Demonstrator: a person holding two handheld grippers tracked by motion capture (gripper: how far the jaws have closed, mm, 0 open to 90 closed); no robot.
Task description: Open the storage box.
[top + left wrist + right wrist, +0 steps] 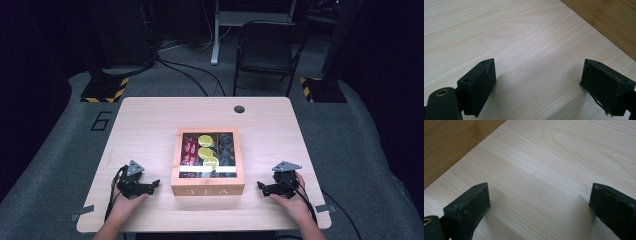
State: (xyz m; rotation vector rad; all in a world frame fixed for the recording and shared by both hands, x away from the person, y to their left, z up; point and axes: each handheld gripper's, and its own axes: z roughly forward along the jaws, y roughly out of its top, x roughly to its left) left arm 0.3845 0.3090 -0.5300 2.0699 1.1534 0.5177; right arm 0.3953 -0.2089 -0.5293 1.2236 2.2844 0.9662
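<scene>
A wooden tea box [207, 161] marked TEA stands closed in the middle of the table, and its glass lid shows red, yellow and dark tea packets in three rows. My left gripper [152, 186] rests on the table just left of the box, pointing toward it, open and empty. My right gripper [261, 187] rests just right of the box, open and empty too. In the left gripper view the jaws stand wide apart [537, 82] over bare tabletop, with the box's wall [609, 20] at the upper right. The right gripper view has wide-apart jaws [539, 201] and the box wall [451, 142] at upper left.
The light wooden table [150, 125] has a dark round hole [239, 109] near its far edge. A black folding chair [267, 50] stands on the floor beyond the table. Yellow-black striped bases [105, 90] sit at the far left and right.
</scene>
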